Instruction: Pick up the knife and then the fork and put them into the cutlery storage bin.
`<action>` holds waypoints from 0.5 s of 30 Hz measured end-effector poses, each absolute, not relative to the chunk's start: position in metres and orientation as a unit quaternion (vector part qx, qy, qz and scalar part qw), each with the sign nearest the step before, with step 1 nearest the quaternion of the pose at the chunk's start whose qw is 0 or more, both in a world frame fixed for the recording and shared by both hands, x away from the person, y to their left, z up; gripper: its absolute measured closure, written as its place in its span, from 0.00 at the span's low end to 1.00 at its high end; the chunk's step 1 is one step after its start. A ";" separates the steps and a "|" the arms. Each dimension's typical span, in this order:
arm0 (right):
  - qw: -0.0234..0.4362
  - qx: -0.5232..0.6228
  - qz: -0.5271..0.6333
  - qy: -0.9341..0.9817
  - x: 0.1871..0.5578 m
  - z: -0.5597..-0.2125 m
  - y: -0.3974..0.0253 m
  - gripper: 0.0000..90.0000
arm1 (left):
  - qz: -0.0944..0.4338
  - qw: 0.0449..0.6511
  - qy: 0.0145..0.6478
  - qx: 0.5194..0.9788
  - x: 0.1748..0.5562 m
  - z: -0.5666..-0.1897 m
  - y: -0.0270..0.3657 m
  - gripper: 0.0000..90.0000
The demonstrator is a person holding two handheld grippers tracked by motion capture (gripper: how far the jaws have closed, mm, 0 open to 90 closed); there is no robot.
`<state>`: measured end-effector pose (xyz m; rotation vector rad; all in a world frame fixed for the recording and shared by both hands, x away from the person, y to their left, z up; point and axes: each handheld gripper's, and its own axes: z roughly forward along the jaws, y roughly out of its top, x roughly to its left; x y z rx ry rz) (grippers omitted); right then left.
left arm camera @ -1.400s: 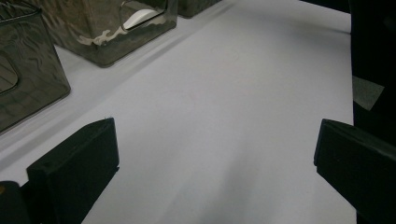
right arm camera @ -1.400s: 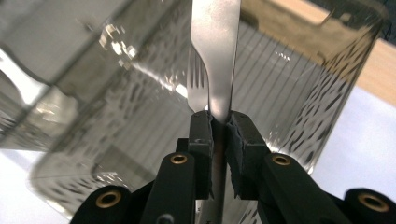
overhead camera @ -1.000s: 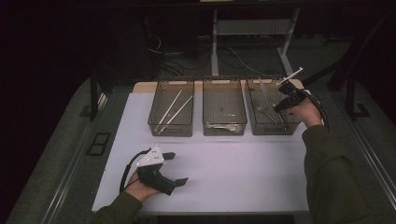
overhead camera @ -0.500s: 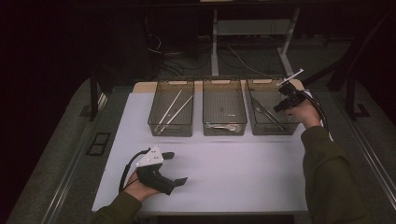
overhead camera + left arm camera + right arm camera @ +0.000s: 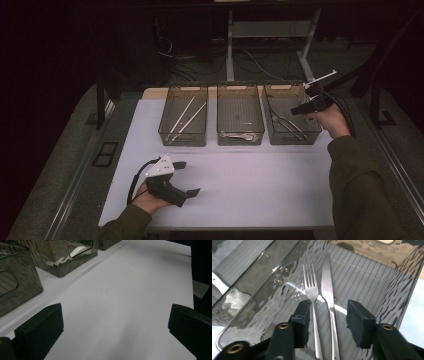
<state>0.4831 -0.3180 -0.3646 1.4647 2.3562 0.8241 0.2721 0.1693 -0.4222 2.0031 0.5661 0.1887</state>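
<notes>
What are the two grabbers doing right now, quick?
Left gripper: open, holding nothing, above the white table.
Right gripper: open, fingers either side of the fork and knife in the bin.

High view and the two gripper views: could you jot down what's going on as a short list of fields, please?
Setting: white table with three clear bins in a row
Right bin: holds a fork and a knife, side by side
Middle bin: one pale utensil at its near end
Left bin: two long thin sticks
Right gripper: open, above the right bin, jaws either side of the fork and knife
Left gripper: open, low over bare table, holding nothing
</notes>
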 end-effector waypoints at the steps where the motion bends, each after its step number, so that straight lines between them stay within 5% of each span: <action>1: 0.126 0.501 0.287 0.807 0.482 -0.364 -0.318 0.54 | 0.079 0.501 0.234 0.829 0.273 -0.422 0.170 0.00; 15: 0.162 0.482 0.345 0.789 0.455 -0.362 -0.323 0.33 | 0.079 0.509 0.235 0.825 0.282 -0.423 0.173 0.00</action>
